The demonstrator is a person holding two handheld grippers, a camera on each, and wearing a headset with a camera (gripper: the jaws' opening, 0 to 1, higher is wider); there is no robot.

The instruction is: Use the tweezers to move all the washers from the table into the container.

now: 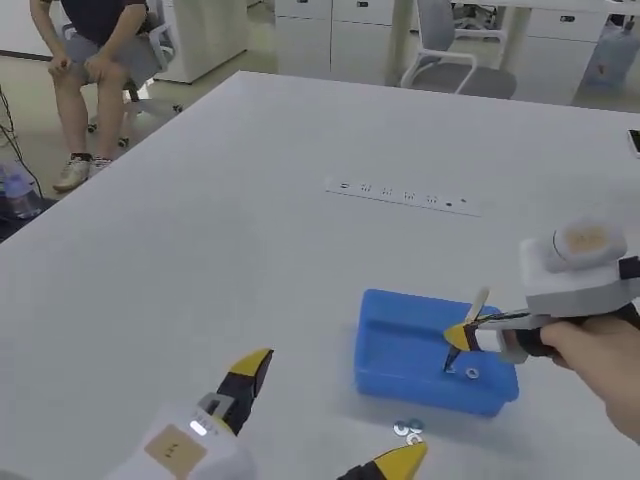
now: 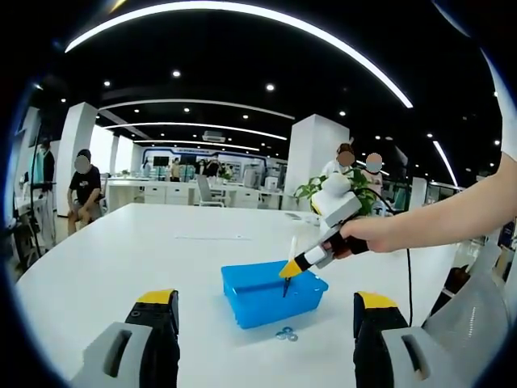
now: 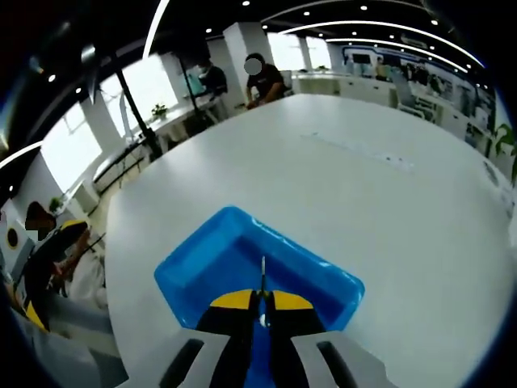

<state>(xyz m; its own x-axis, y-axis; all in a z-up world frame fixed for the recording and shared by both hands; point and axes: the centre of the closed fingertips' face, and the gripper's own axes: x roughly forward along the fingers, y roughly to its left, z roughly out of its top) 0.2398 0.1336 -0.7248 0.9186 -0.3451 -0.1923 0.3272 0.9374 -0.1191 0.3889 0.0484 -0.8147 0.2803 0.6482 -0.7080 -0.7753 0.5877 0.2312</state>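
Note:
A blue container (image 1: 405,345) stands on the white table, with a washer (image 1: 471,373) lying inside near its right end. My right gripper (image 1: 458,337) is shut on thin tweezers (image 1: 449,361) whose tips point down into the container. In the right gripper view the tweezers (image 3: 262,279) stick out over the blue container (image 3: 218,259). Loose washers (image 1: 408,429) lie on the table just in front of the container. My left gripper (image 1: 328,412) is open and low at the near edge, with the washers (image 2: 285,333) between its spread jaws.
A white power strip (image 1: 405,195) lies on the table beyond the container. A person (image 1: 90,50) sits on a chair at the far left. Cabinets and an office chair (image 1: 450,60) stand behind the table's far edge.

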